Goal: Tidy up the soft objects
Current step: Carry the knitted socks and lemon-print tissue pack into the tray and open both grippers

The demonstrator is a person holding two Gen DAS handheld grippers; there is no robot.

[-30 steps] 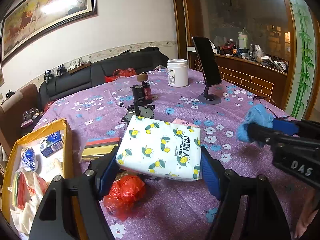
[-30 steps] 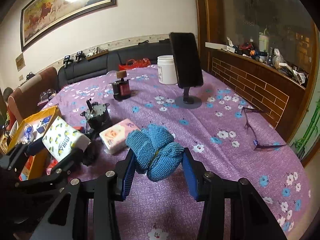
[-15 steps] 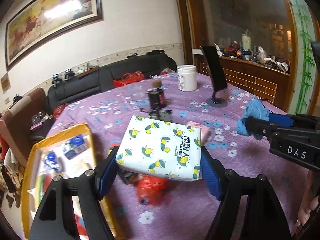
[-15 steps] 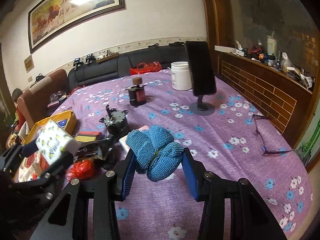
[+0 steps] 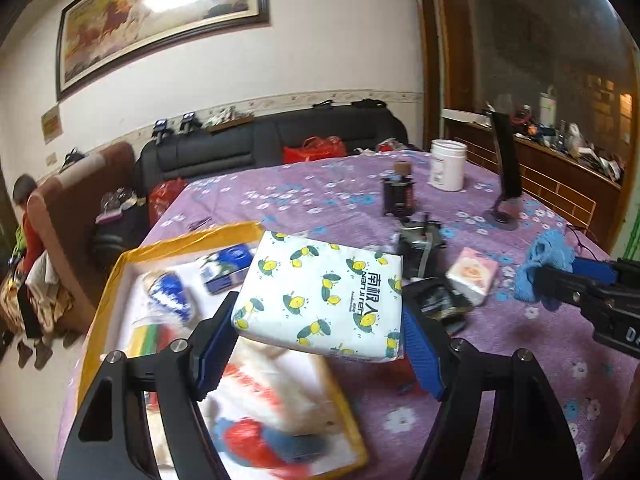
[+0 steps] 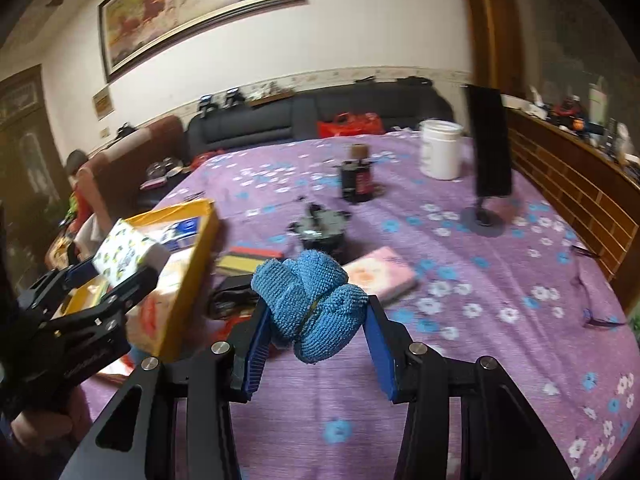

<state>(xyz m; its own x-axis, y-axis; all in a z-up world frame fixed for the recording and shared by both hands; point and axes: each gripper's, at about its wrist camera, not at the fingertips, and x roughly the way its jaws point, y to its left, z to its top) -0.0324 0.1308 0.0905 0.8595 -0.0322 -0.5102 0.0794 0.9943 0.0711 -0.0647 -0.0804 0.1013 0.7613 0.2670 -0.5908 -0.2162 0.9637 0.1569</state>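
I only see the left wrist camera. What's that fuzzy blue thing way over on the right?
Observer: A blue knitted cloth rolled into a bundle, clamped from both sides in the right gripper.
Operator: Is anything hiding behind my lemon tissue pack?
Observer: Yes. A flat red, yellow and black stack lies on the tablecloth, just beside the yellow box.
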